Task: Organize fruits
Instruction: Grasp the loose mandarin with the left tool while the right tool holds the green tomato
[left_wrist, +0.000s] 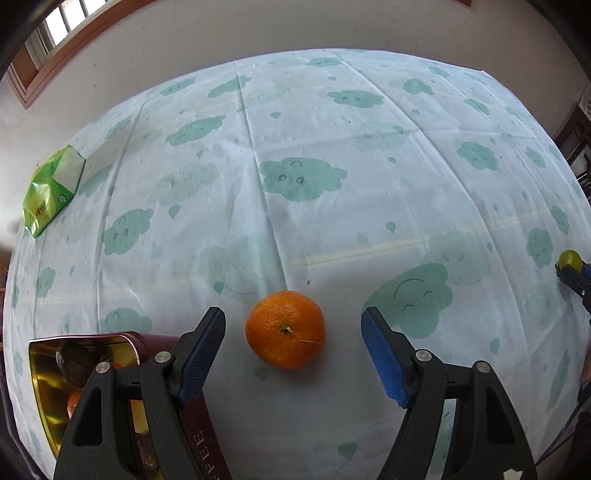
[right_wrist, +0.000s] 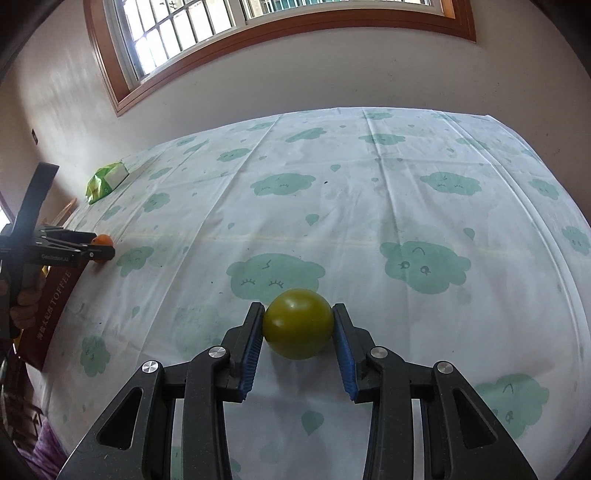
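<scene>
Now | left gripper (left_wrist: 293, 325) jaws apart around orange (left_wrist: 285, 329); tin (left_wrist: 44, 373) beside | right gripper (right_wrist: 298, 325) clamps green fruit (right_wrist: 297, 323)

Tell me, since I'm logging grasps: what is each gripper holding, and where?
The right gripper clamps the green fruit across its middle, pads on opposite sides. The left gripper is open around the orange, holding nothing.

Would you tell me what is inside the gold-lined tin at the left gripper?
Inside the tin I see a dark brown fruit and part of an orange one; the left gripper covers the rest.
</scene>
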